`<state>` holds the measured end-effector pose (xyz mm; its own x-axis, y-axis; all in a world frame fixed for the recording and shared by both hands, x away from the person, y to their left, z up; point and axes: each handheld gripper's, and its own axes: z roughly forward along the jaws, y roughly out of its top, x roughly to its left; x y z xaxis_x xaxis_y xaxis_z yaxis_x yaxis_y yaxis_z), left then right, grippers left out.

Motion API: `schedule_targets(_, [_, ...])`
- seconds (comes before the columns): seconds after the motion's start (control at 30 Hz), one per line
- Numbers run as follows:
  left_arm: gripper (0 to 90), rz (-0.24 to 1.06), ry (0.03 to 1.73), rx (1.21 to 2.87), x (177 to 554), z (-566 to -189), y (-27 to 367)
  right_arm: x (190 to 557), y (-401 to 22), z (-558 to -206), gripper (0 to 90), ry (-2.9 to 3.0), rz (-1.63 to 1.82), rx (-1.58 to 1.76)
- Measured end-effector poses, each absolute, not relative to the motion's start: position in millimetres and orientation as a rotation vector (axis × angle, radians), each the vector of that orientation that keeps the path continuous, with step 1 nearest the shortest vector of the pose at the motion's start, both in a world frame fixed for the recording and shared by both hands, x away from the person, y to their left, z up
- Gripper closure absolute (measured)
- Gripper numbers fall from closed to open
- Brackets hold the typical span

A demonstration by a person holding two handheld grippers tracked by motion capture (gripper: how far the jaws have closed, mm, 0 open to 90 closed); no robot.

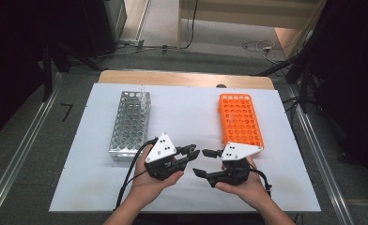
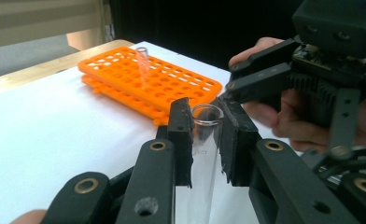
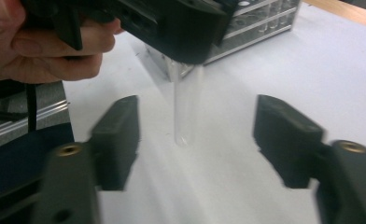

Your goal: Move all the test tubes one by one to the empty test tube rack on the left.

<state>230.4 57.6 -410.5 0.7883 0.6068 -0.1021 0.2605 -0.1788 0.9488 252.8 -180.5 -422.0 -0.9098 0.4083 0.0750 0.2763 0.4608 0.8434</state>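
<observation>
Left gripper [image 2: 204, 140]: jaws closed on a clear glass test tube [image 2: 200, 163], pads gripping just below its open rim; the tube hangs downward from the grip, its rounded bottom free above the white table mat [image 1: 191, 117].
Right gripper [image 3: 195, 140]: jaws spread wide, holding nothing, aimed at the hanging tube, which sits between the two jaws but touches neither.

Test tube: held over the near middle of the mat, between the two hands, clear of both racks.
Orange rack [image 1: 240, 121]: right of centre, plastic, many holes; one further tube [image 2: 143, 67] stands tilted in it.
Metal rack [image 1: 130, 124]: left of centre, several tubes in its far rows.

Step judged in hand: passing the tube from left gripper to right, probably bound for the orange rack.
Handling notes: bring the right jaws square to the tube's lower body, well below the left pads, so the two grippers do not collide. Close gently; glass is smooth and may slip or crack. Left should let go only once the right grip is firm and the tube hangs straight.
</observation>
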Motion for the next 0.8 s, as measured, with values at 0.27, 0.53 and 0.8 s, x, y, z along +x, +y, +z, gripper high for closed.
schedule_targets(0.27, [76.3,0.413,0.727,1.724,240,-401,79,266,-204,-420,0.0,2.531,1.488,0.668])
schedule_targets(0.53, [76.3,0.481,0.77,1.71,257,-394,101,274,-228,-419,0.0,2.463,1.492,0.725])
schedule_targets(0.8, [76.3,0.528,0.842,1.666,277,-392,127,281,-247,-423,0.0,2.427,1.468,0.78])
